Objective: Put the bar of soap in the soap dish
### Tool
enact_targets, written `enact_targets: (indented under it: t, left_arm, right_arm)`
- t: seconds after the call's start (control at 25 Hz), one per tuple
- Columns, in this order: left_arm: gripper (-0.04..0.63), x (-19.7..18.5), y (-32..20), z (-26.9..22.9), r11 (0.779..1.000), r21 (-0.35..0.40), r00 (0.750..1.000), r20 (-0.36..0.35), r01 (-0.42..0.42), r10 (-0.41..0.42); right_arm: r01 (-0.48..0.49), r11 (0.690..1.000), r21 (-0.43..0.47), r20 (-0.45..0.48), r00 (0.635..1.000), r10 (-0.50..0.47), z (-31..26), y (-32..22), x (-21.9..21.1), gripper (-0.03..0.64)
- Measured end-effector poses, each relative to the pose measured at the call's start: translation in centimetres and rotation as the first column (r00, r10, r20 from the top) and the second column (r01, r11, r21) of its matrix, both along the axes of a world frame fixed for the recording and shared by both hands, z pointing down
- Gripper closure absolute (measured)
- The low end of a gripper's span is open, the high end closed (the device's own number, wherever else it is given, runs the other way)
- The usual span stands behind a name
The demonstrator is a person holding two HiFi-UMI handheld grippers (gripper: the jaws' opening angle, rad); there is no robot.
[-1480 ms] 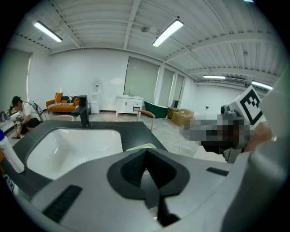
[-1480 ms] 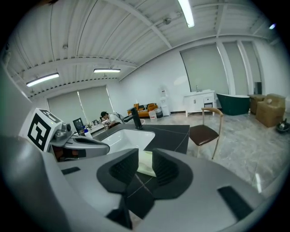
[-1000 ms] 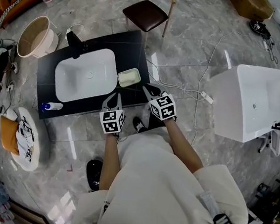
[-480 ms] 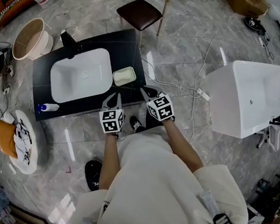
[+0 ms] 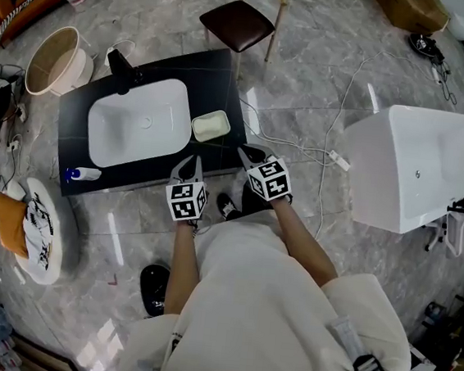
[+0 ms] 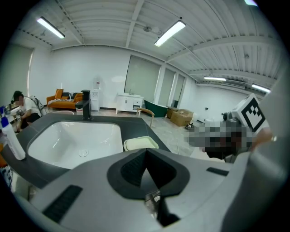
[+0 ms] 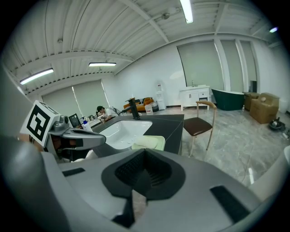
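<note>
A pale green soap dish (image 5: 211,126) sits on the black counter (image 5: 79,111), just right of the white sink (image 5: 135,123). A cream bar of soap (image 7: 146,142) lies in it. The left gripper view shows the dish (image 6: 141,143) just beyond the jaws. My left gripper (image 5: 189,162) hovers at the counter's near edge, shut and empty, below the dish. My right gripper (image 5: 243,150) is also shut with nothing in it, a short way to the dish's lower right. Neither gripper touches the dish.
A black faucet (image 5: 122,69) stands at the sink's back left. A white bottle with a blue cap (image 5: 85,174) lies at the counter's front left. A chair (image 5: 241,21) stands behind the counter. A white tub (image 5: 407,166) is on the right, and cables (image 5: 302,147) cross the floor between.
The head view has swayed slightly. Both grippers keep the same place by the counter's near edge, and the dish has not moved.
</note>
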State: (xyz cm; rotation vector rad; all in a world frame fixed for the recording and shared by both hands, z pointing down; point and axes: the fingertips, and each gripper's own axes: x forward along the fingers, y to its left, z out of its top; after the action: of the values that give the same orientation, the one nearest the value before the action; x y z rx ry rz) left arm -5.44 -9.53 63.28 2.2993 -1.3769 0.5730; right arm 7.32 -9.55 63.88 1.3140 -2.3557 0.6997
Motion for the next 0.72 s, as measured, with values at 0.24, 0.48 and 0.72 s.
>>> enact_targets:
  t: [0.24,0.48,0.72]
  left_arm:
    - [0.591,-0.24,-0.15,-0.04,1.000,0.003,1.000,0.006,-0.004,0.004]
    - [0.591,-0.52,-0.28,-0.05,1.000,0.003,1.000,0.029,0.002,-0.003]
    - [0.591,-0.35,-0.38,0.04,1.000,0.001,1.000,0.023,0.008,-0.008]
  right_arm:
    - [-0.008,1.000,-0.003,0.003,1.000,0.008,0.05,-0.32,-0.15,0.612]
    - [-0.018,1.000,-0.012,0.016,1.000,0.018,0.25,-0.65,-0.10,0.612]
    - [-0.022,1.000,-0.020,0.023,0.999,0.022,0.47,-0.76,0.15,0.612]
